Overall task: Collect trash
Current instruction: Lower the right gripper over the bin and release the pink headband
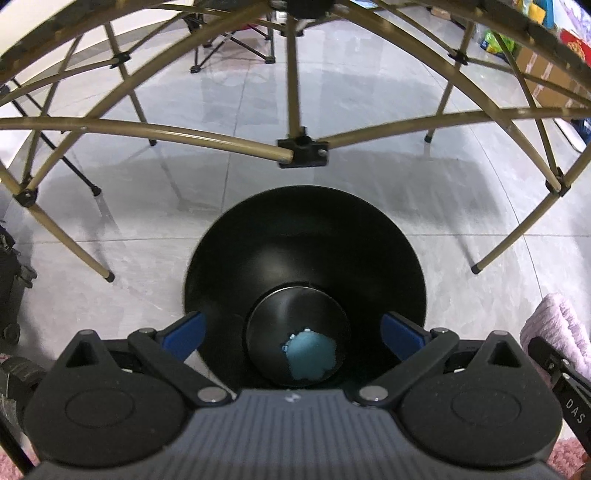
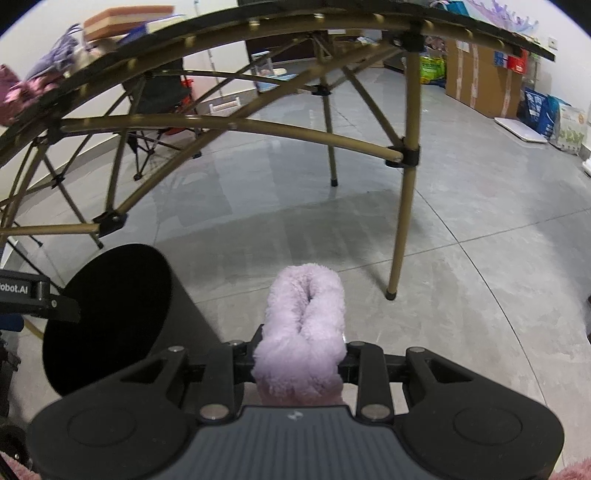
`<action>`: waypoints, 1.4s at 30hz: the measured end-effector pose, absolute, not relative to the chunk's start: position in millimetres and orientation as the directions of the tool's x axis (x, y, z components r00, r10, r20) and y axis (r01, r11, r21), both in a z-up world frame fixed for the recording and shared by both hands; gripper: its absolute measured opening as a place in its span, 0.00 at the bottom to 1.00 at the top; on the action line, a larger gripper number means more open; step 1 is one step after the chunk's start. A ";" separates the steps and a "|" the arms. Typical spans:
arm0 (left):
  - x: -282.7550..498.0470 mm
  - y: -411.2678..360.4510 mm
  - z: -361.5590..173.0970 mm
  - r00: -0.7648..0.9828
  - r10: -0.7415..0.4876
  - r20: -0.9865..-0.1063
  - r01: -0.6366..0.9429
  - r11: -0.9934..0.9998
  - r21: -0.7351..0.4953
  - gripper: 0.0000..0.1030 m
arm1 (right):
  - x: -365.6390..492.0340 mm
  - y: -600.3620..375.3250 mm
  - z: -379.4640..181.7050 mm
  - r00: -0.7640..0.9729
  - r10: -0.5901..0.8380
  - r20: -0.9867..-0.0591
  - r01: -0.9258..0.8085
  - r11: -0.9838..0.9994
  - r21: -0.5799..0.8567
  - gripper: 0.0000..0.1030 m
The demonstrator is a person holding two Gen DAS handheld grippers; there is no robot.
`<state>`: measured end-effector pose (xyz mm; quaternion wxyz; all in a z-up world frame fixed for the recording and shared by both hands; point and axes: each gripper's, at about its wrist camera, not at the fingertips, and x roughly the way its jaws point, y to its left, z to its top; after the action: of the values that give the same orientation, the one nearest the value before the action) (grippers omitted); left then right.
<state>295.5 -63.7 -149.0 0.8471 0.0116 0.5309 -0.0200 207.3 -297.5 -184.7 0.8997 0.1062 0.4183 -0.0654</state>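
Note:
A black round trash bin [image 1: 306, 243] stands on the grey floor under a folding table. In the left wrist view I look down into it and a light blue scrap [image 1: 310, 354] lies on its bottom. My left gripper [image 1: 295, 334] is open and empty, its blue fingertips [image 1: 184, 332] spread just above the bin's mouth. The bin also shows in the right wrist view [image 2: 107, 317] at the lower left. My right gripper [image 2: 301, 354] is shut on a fluffy lilac cloth [image 2: 304, 325], held above the floor to the right of the bin.
The table's gold folding legs [image 2: 400, 221] and crossbars [image 1: 147, 131] arch over the bin. A folding chair [image 2: 155, 110] stands behind. Cardboard boxes [image 2: 480, 81] and bags [image 2: 554, 118] line the right wall. Books [image 2: 125, 20] and cloths [image 2: 48, 62] lie on the tabletop.

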 end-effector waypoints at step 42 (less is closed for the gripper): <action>254.7 95.9 -133.9 0.492 0.048 -0.869 -0.203 0.977 -0.061 1.00 | 258.5 -125.5 -159.8 0.586 0.171 -0.792 -0.101 0.985 0.138 0.28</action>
<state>254.7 95.9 -133.9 0.8602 -0.0779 0.4986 0.0730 258.5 -125.5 -159.8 0.8898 0.0392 0.4482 0.0765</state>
